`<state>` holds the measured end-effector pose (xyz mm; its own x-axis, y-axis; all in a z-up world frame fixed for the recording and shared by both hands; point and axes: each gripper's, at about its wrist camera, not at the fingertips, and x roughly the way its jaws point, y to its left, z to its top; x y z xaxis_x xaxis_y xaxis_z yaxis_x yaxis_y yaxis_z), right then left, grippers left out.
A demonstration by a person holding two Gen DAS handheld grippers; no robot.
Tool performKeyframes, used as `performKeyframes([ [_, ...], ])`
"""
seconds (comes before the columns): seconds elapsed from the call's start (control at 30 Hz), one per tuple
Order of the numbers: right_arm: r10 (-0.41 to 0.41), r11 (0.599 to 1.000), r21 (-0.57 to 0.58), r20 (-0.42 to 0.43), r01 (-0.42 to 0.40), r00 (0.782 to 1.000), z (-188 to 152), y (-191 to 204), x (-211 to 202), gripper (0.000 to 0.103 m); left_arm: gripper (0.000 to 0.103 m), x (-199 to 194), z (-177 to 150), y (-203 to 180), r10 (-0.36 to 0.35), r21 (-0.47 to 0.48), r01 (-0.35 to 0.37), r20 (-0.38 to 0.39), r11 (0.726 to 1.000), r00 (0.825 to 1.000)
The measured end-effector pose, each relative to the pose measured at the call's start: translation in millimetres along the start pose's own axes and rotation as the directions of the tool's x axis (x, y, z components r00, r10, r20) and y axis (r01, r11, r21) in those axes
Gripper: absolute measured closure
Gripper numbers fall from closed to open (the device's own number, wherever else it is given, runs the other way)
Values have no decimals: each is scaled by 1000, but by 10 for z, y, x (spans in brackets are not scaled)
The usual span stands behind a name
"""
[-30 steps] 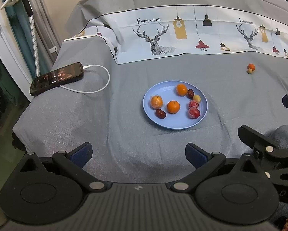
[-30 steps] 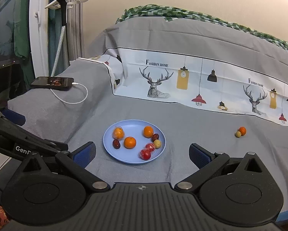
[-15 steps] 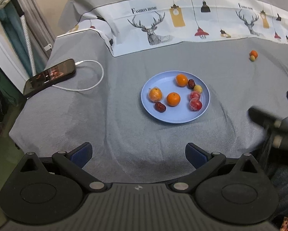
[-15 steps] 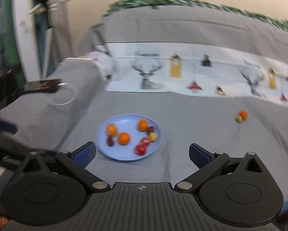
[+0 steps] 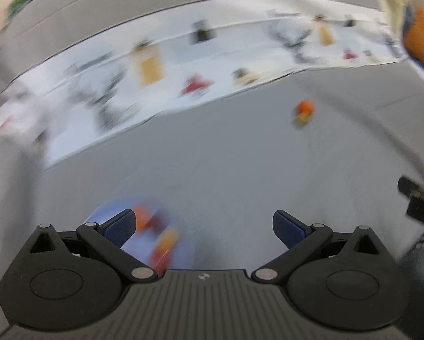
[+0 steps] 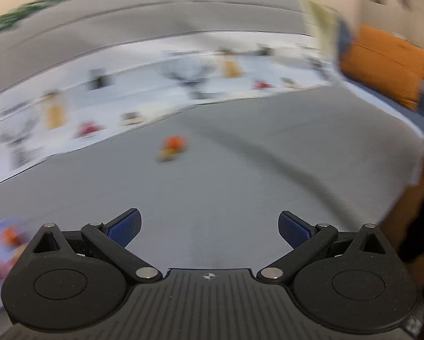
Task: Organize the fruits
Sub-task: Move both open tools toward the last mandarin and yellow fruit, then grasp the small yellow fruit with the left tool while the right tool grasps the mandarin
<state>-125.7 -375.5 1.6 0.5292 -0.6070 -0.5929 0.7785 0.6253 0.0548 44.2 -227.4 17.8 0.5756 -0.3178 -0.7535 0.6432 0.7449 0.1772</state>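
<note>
A: Fruits: most sit heaped on the blue plate [image 5: 104, 212], so they're gathered; a blurred orange one [image 6: 173, 143] lies out on the bed [image 6: 240, 170].

B: Right gripper [image 6: 209, 228] faces it, probably the target. Left gripper [image 5: 203, 226] too: both fingers wide apart, empty.

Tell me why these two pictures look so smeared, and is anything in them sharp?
Left wrist view: motion blur smears the blue plate, the two loose fruits and the printed sheet; only the left gripper, open, is crisp. Right wrist view: same streaking over the bed, fruits and orange cushion; the right gripper, open, is sharp. Fisheye bending curves both.
</note>
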Motion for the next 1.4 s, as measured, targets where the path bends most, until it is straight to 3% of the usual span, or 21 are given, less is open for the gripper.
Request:
performKeyframes([
  [0.1, -139, 984, 112, 10, 137, 990, 71, -154, 510, 1, 0, 615, 435, -470, -68, 48, 67, 28, 997, 997],
  [0.17, -183, 969, 168, 0, 180, 983, 123, -184, 902, 1, 0, 1068, 689, -778, -81, 82, 80, 9, 993, 997],
  [0.3, -189, 968, 165, -19, 190, 982, 160, -189, 1584, 1, 0, 1856, 1047, -1196, -102, 104, 105, -36, 989, 994],
  [0.4, -200, 965, 153, -103, 214, 974, 105, -166, 1893, 1, 0, 2299, 1150, -1339, -113, 115, 119, -55, 986, 992],
  [0.5, -140, 973, 170, -113, 158, 984, 114, -76, 2044, 1, 0, 2660, 1203, -1406, -89, 128, 99, -83, 987, 993],
  [0.67, -122, 991, 41, -65, 125, 990, 219, 173, 2345, 1, 0, 2853, 1292, -1122, -107, 99, 112, -56, 989, 993],
  [0.8, -43, 998, -51, -51, 40, 998, 330, 317, 2604, 1, 0, 2932, 1374, -862, -107, 100, 111, -45, 989, 993],
  [0.9, 23, 994, -104, -21, -25, 1000, 425, 415, 2746, 1, 0, 2916, 1444, -818, -119, 165, 121, -24, 979, 993],
  [1.0, 47, 989, -137, -17, -49, 999, 548, 490, 2915, 1, 0, 2846, 1474, -850, -182, 271, 180, -18, 946, 983],
  [1.07, 62, 984, -169, -13, -63, 998, 608, 541, 2987, 1, 1, 2794, 1477, -840, -179, 307, 168, 6, 937, 984],
  [1.23, 119, 967, -228, -3, -117, 993, 706, 705, 3105, 2, 1, 2759, 1514, -580, -194, 240, 194, -23, 951, 981],
  [1.27, 129, 965, -232, 0, -125, 992, 713, 721, 3111, 7, 1, 2762, 1520, -544, -193, 236, 195, -32, 952, 981],
  [1.3, 147, 964, -225, 9, -142, 989, 732, 722, 3112, 23, 1, 2763, 1519, -519, -191, 235, 194, -36, 952, 981],
  [1.33, 162, 965, -214, 18, -154, 987, 758, 713, 3103, 31, 1, 2755, 1515, -502, -190, 234, 194, -36, 953, 981],
  [1.37, 155, 967, -209, 24, -147, 988, 767, 701, 3087, 52, 1, 2752, 1514, -495, -194, 232, 198, -39, 953, 980],
  [1.4, 124, 970, -213, 30, -115, 992, 774, 687, 3073, 60, 0, 2755, 1507, -501, -201, 225, 206, -47, 952, 979],
])
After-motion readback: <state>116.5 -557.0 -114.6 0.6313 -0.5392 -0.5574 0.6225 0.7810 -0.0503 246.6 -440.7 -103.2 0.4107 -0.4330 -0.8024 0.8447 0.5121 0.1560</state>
